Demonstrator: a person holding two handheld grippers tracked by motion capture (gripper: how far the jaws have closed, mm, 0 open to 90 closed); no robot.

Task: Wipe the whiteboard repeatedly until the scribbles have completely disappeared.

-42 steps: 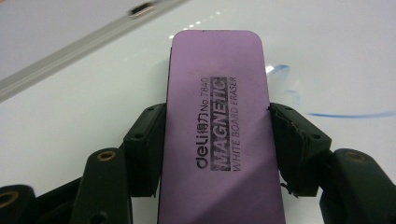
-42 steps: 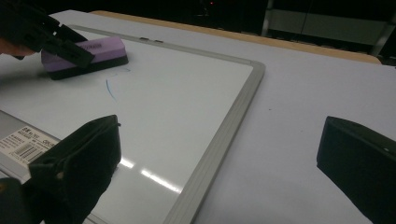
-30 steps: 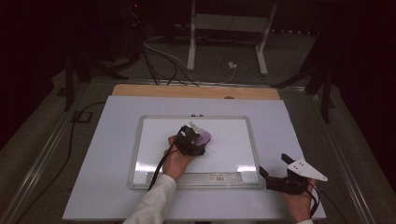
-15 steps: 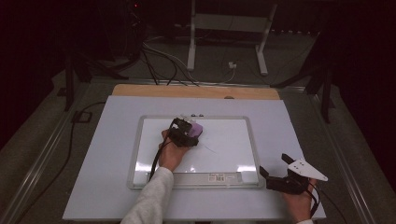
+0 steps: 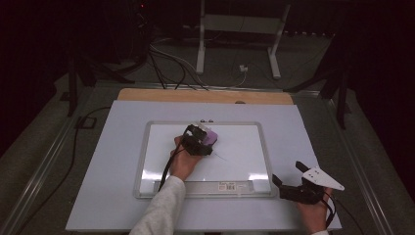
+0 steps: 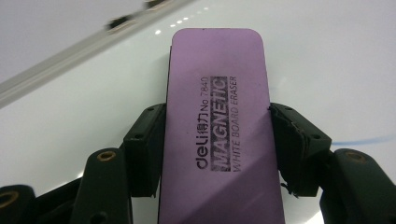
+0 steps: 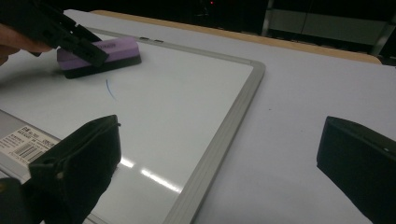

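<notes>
A purple magnetic whiteboard eraser (image 5: 210, 137) lies flat on the silver-framed whiteboard (image 5: 267, 161), in its far middle part. My left gripper (image 5: 199, 143) is shut on it; in the left gripper view both black pads (image 6: 145, 149) press the eraser's (image 6: 219, 116) long sides. A short blue pen stroke (image 7: 109, 89) remains on the board just in front of the eraser (image 7: 100, 55). Off the whiteboard's (image 7: 224, 135) near right corner, my right gripper (image 5: 288, 172) rests low over the table. It is open, with nothing between its jaws (image 7: 219, 154).
The whiteboard lies on a large white table sheet (image 5: 107, 161) with a wooden strip (image 5: 205, 96) along its far edge. A barcode label (image 5: 228, 186) sits on the board's near rim. Cables (image 5: 166, 58) and a metal stand (image 5: 235, 29) are on the floor beyond.
My left gripper slid the eraser a little left and away on the board, then back right. The right gripper has not moved.
</notes>
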